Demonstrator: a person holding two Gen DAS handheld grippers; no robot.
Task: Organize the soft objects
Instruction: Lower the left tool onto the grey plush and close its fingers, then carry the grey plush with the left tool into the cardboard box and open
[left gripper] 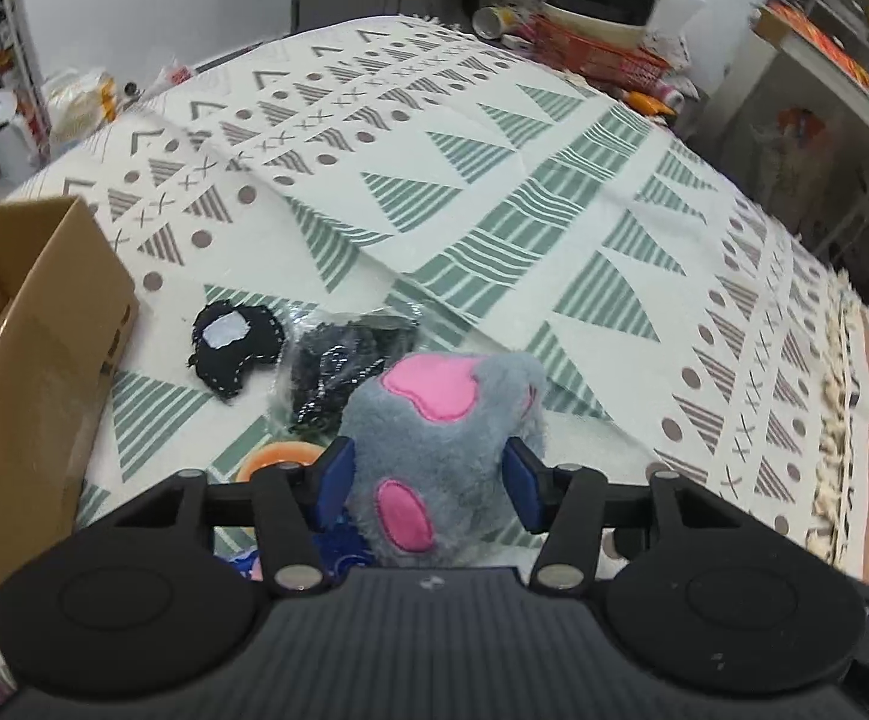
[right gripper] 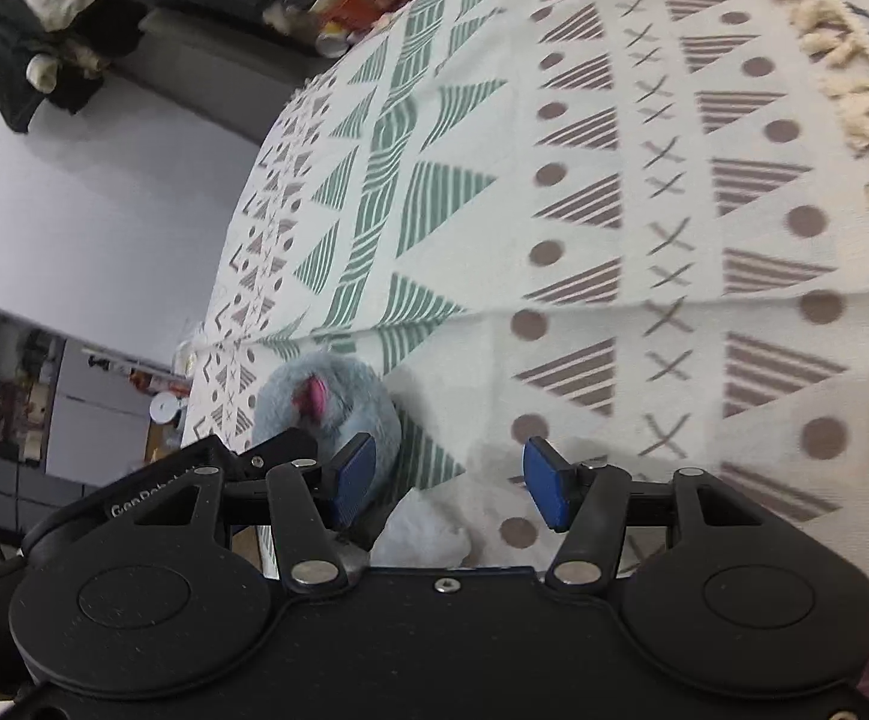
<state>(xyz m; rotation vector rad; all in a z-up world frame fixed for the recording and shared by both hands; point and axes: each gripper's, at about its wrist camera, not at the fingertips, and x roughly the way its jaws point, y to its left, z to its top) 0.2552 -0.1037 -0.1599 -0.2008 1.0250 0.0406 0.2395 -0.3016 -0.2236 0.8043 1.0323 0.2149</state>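
Left claw (left gripper: pixel 428 480) has the grey plush (left gripper: pixel 440 420) pinched between its 2 blue pads, closed firmly on the fur, pink patches facing up, and the toy is lifted clear of the bed (left gripper: pixel 494 192). The box (left gripper: pixel 32 324) sits at the left with its open top toward us; what little of its inside shows looks bare, though most of it is out of frame, so I cannot say whether anything is packed yet. My read: the job is early, 1 toy in hand and not yet dropped in. Left on the blanket are a black felt piece (left gripper: pixel 233 348) with a white patch, a clear bag (left gripper: pixel 338 366) of dark stuff touching it on its right, and an orange ring (left gripper: pixel 278 459) just under the claw, partly hidden. Something blue and pink lies below the left claw too, but it is too covered to name. Over on the right wrist view, the right claw (right gripper: pixel 446 483) is wide open and holds nothing; the plush (right gripper: pixel 326 408) shows just beyond its left pad, and a white soft lump (right gripper: pixel 422 531) lies close under the fingers. Room to move looks good: a wide stretch of patterned blanket is free ahead and to the right, with the fringed edge (left gripper: pixel 833 396) falling away on the right side. The tight spot is the left, where the box wall stands near the felt piece and bag, so the carry to the box probably needs to go over that wall, not around it.
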